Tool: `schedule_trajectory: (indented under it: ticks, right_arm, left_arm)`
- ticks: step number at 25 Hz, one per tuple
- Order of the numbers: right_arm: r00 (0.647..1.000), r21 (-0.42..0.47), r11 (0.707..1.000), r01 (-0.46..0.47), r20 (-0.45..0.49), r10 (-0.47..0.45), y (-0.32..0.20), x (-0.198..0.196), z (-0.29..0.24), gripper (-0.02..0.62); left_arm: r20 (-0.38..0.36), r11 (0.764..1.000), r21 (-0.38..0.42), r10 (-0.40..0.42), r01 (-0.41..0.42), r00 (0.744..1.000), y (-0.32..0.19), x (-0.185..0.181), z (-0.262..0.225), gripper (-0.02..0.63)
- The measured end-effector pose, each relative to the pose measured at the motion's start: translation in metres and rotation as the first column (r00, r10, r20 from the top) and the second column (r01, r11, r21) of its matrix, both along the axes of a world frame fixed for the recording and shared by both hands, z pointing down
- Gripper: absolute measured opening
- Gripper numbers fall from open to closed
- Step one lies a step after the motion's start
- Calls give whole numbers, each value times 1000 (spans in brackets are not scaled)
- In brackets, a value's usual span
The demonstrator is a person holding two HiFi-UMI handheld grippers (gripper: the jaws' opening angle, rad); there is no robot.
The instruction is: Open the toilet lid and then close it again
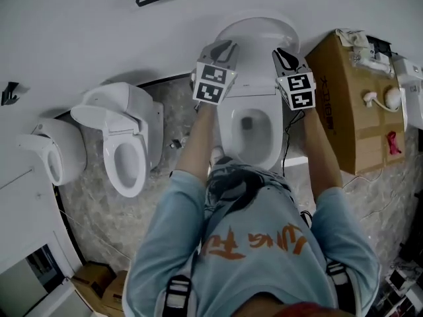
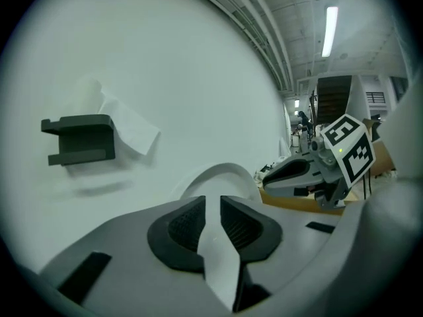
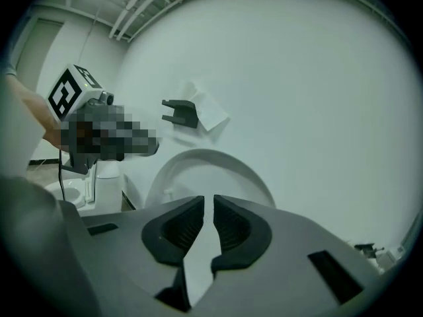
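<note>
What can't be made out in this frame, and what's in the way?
Head view: whether the left gripper or the right gripper touches the raised lid; their own bodies cover any contact.
Head view: the front of the toilet bowl, behind the person's body.
Head view: small items on the cardboard box, too small and cut by the right edge.
Right gripper view: most of the left gripper, blurred over afterwards.

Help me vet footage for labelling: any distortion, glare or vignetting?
Head view: fisheye bends the wall edge, light even. Left gripper view: black vignette corners, ceiling light blown out. Right gripper view: same vignette, white toilet lid barely separates from wall.
</note>
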State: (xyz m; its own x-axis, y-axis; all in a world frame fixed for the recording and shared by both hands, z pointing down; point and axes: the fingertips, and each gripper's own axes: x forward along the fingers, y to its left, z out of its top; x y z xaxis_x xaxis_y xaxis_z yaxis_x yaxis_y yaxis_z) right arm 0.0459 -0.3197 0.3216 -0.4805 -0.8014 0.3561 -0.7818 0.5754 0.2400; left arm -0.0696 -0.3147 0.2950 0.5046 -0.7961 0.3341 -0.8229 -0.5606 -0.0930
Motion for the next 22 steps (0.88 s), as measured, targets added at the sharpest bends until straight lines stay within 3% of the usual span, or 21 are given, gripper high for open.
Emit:
schedule_trajectory:
  ticks: [2, 4, 7, 11, 15, 19, 22]
  right_arm:
    - [1000, 29, 999, 22, -18, -21, -17, -8, -18, 89]
    - [998, 51, 998, 33, -58, -30, -32, -13, -32, 118]
    - [981, 102, 992, 78, -182, -58, -55, -23, -47, 143]
    - [909, 158, 970, 187, -401, -110, -74, -37, -49, 143]
    - [882, 149, 972, 182, -461, -95, -91, -36, -43, 141]
    - [812, 154, 968, 198, -579, -74, -106, -25, -34, 116]
    - [809, 139, 973, 182, -584, -68, -113, -20, -29, 99]
  left_arm:
    - [33, 1000, -20, 18, -17, 999, -15, 2, -4, 158]
    - [80, 999, -35, 38, -35, 996, -30, 4, -5, 196]
    - [177, 997, -39, 71, -65, 982, -52, 6, -7, 219]
    - [241, 995, -35, 95, -89, 966, -72, 12, -8, 225]
    - [284, 993, -72, 108, -91, 953, -91, 11, 2, 229]
    - [294, 989, -103, 131, -105, 947, -106, 11, 9, 229]
    - [312, 983, -144, 156, -116, 937, -110, 14, 19, 229]
